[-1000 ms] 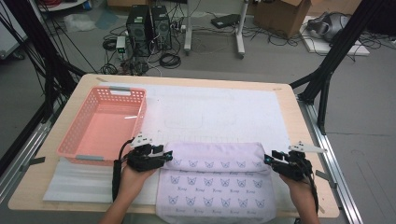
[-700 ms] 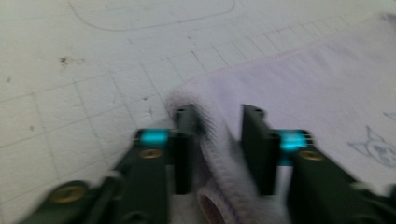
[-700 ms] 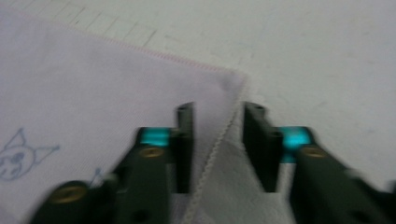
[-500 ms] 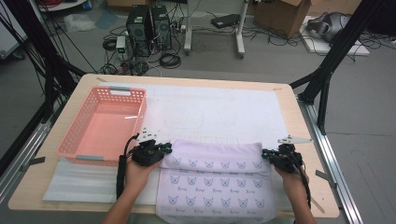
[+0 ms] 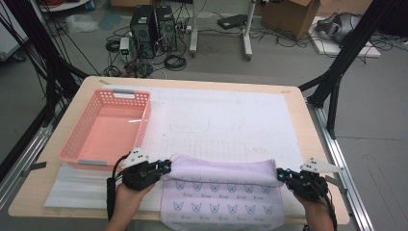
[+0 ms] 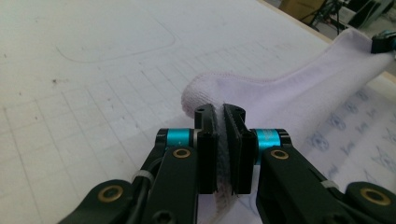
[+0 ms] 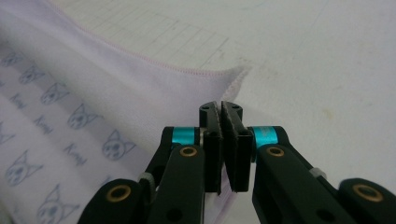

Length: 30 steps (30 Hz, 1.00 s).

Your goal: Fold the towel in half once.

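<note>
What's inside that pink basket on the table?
The pink basket looks empty: the high view shows its bare bottom with only a faint glint. Its near wall hides a thin strip of the floor. The lilac towel lies outside it on the white mat.

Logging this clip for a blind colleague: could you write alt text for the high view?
Two hand-held grippers pinch the far corners of a pale lilac towel with a cat print, the left gripper and right gripper at opposite ends of its raised fold. It lies on a white gridded mat, with an empty pink basket at the left.
</note>
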### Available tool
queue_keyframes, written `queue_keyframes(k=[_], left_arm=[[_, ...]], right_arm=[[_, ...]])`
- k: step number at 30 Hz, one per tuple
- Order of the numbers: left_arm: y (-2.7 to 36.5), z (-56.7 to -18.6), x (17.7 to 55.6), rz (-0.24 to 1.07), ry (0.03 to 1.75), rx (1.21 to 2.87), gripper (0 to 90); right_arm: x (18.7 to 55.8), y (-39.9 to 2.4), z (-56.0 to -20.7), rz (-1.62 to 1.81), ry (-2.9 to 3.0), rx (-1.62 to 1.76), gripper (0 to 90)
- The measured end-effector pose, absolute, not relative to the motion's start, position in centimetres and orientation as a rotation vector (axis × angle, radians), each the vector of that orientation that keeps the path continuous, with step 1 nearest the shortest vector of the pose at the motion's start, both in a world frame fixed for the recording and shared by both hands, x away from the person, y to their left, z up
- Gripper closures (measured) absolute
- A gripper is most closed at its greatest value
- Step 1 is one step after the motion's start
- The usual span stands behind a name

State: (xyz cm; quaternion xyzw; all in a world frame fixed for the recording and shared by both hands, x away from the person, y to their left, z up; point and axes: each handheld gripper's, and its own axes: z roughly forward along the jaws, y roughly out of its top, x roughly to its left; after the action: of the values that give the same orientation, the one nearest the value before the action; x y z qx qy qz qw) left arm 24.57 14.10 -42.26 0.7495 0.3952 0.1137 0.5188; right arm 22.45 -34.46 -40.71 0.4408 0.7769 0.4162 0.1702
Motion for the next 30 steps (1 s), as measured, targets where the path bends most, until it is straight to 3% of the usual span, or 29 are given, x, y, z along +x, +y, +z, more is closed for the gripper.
queue_keyframes(k=[9, 13, 15, 17, 23, 28, 30], left_arm=[[14.7, -44.0, 22.7, 0.191, 0.944, 1.883, 82.7], [14.9, -44.2, 22.5, 0.182, 0.935, 1.895, 73.5], [15.2, -44.0, 22.7, 0.199, 0.939, 1.867, 62.5], [15.5, -43.7, 23.0, 0.23, 0.936, 1.837, 54.4], [15.0, -43.6, 24.7, 0.254, 0.939, 1.831, 45.9], [13.9, -44.6, 25.8, 0.197, 0.995, 1.893, 38.5], [13.6, -44.9, 26.0, 0.17, 1.014, 1.913, 37.4]], right_arm=[[21.1, -34.2, -42.4, 1.056, 2.342, 1.293, 86.6], [21.0, -34.1, -42.7, 1.031, 2.379, 1.292, 84.1], [21.0, -34.1, -42.7, 1.033, 2.39, 1.289, 78.5], [20.9, -34.3, -42.3, 1.051, 2.36, 1.301, 67.3], [21.7, -35.6, -41.1, 1.146, 2.19, 1.32, 56.2], [23.3, -35.1, -42.4, 1.176, 2.256, 1.334, 41.7], [23.8, -34.4, -43.1, 1.107, 2.324, 1.322, 40.7]])
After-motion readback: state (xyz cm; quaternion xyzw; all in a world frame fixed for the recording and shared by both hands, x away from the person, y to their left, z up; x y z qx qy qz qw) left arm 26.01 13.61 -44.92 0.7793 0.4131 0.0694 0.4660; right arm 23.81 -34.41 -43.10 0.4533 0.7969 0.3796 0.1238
